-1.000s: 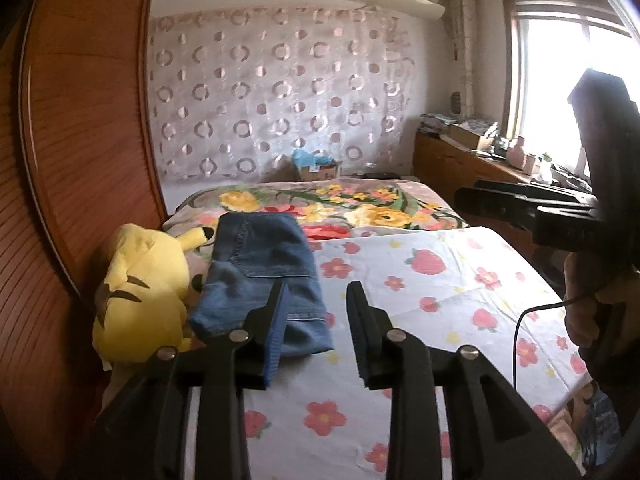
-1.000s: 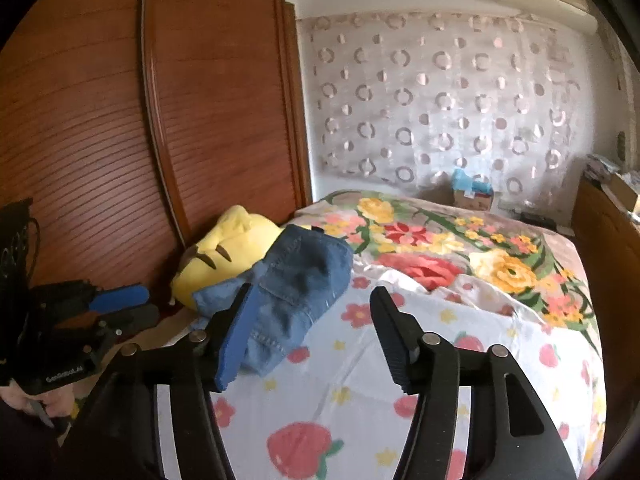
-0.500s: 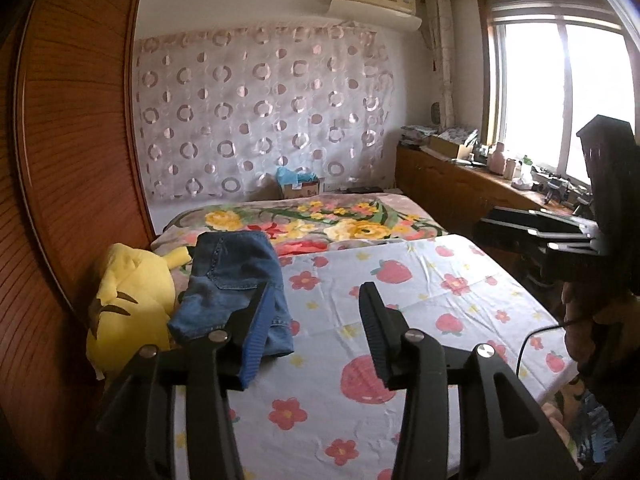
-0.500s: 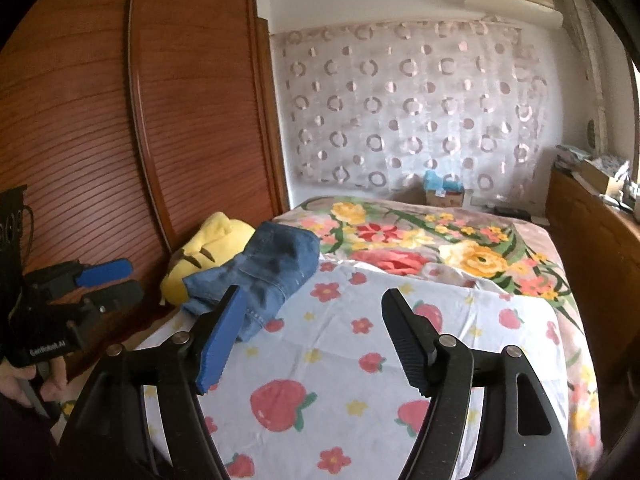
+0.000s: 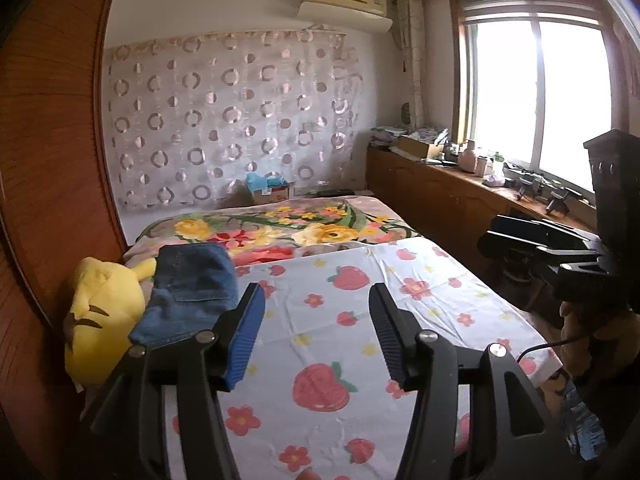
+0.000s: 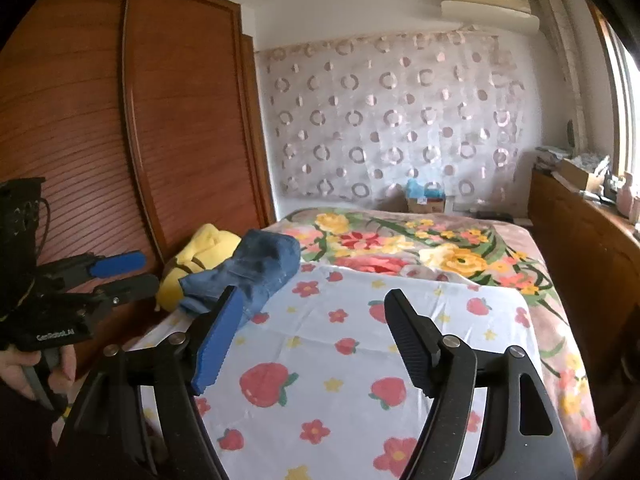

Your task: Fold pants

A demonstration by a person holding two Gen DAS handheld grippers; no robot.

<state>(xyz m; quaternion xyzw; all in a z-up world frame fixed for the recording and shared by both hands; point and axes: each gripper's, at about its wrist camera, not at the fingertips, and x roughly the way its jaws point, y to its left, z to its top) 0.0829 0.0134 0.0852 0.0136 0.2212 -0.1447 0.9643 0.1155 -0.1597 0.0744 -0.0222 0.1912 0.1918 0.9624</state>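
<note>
Both grippers hover over the near end of the bed, and neither one holds anything. The left gripper (image 5: 316, 300) has its jaws apart, and they have just been opening wider, with only the strawberry-print sheet (image 5: 340, 320) showing between them. The right gripper (image 6: 314, 308) stands wider still, jaws also just opening, nothing between the pads. The folded jeans (image 5: 188, 288) lie at the far left of the sheet, leaning against the yellow plush toy (image 5: 104, 316) beside the wooden wardrobe (image 6: 120, 140). The jeans sit well clear of both sets of fingers. A floral blanket (image 6: 420, 244) covers the far half of the bed.
</note>
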